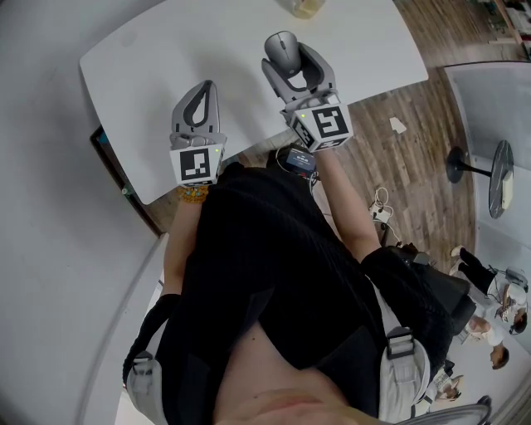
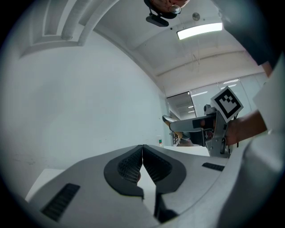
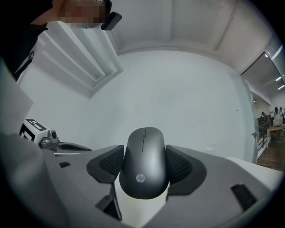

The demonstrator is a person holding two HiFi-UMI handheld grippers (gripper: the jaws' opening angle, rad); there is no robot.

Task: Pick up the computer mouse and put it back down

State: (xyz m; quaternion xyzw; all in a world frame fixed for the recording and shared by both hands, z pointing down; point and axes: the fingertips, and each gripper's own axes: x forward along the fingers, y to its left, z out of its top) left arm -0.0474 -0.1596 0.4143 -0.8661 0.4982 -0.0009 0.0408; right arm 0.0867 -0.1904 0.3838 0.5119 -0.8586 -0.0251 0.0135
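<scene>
Clamping the computer mouse (image 3: 144,162) by its two long sides, the right claw (image 1: 294,62) has a ribbed dark pad (image 3: 182,168) pressed against each flank. The mouse shows its top side to the claw's camera, logo at the near end, and its far end reaches past the fingertips. Seen from the left claw's camera, the mouse hangs in the air above the white table (image 1: 166,50), clear of the top. In the head view it is over the table top, in from the near edge and about midway along it.

The left claw (image 2: 142,167) is closed, its two pads meeting along a thin line with nothing between them. It hangs over the table nearer the near left corner, to the left of the right claw and well apart from the mouse.

Each claw carries a cube with square black-and-white markers at its back end. The left cube (image 1: 197,164) and the right cube (image 1: 329,123) both sit about at the table's near edge, above the person's black top (image 1: 274,274). The person's right hand (image 2: 242,129) grips the right claw behind its cube.

At the table's far edge a pale yellowish object (image 1: 305,7) is cut off by the frame, so what it is cannot be told. Right of the table runs a wooden floor (image 1: 406,158). Further right is a dark stand (image 1: 474,170) with a round disc, and several people (image 1: 498,319) show at the lower right.
</scene>
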